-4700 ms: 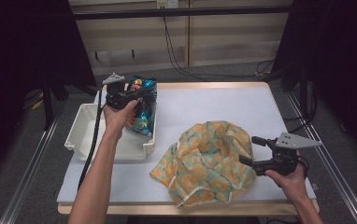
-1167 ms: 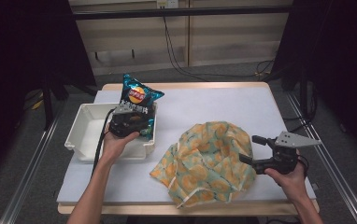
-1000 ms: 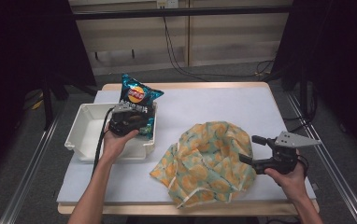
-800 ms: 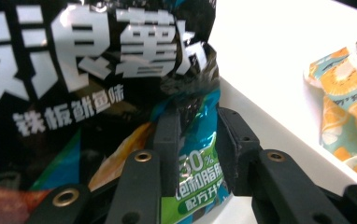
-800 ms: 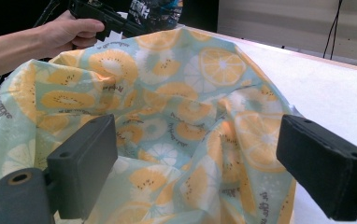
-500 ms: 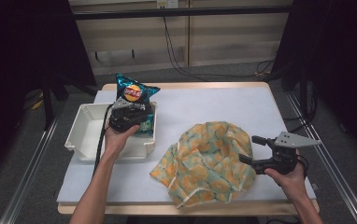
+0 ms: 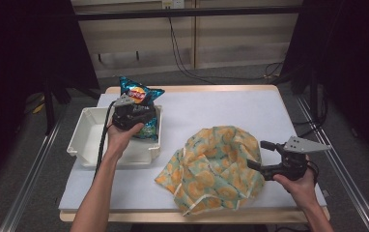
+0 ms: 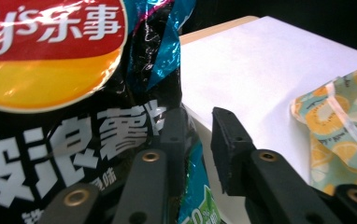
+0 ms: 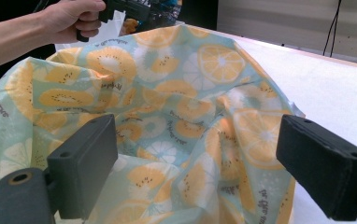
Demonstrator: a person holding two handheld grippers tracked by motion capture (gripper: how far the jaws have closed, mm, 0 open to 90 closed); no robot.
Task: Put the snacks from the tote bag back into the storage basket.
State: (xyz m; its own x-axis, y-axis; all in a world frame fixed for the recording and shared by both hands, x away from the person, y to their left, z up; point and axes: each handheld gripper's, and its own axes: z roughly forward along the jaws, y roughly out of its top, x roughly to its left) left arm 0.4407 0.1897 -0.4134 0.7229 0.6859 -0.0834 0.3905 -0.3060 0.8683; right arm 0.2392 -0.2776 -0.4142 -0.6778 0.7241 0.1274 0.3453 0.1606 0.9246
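A blue and black chip bag [image 7: 139,92] with a red and yellow logo [image 8: 46,51] stands upright over the right end of a white bin [image 7: 88,140]. My left gripper [image 7: 135,112] [image 8: 197,126] is shut on the bag's lower part, and its jaws have just been closing a little with the bag between them. A crumpled cloth printed with orange and kiwi slices [image 7: 211,169] [image 9: 167,93] lies on the table at the front right. My right gripper [image 7: 257,154] [image 9: 204,154] is open at the cloth's right edge, with cloth below its spread jaws but not pinched.
The table carries a white mat [image 7: 221,106] with bare surface behind the cloth. The bin sits at the left edge, and metal rails [image 7: 37,164] run along both sides of the table. Cables hang over the floor behind.
Since the earliest frame the left gripper has raised the chip bag upright from the bin. In the last second the bag shifted slightly left. The right gripper and cloth kept still.
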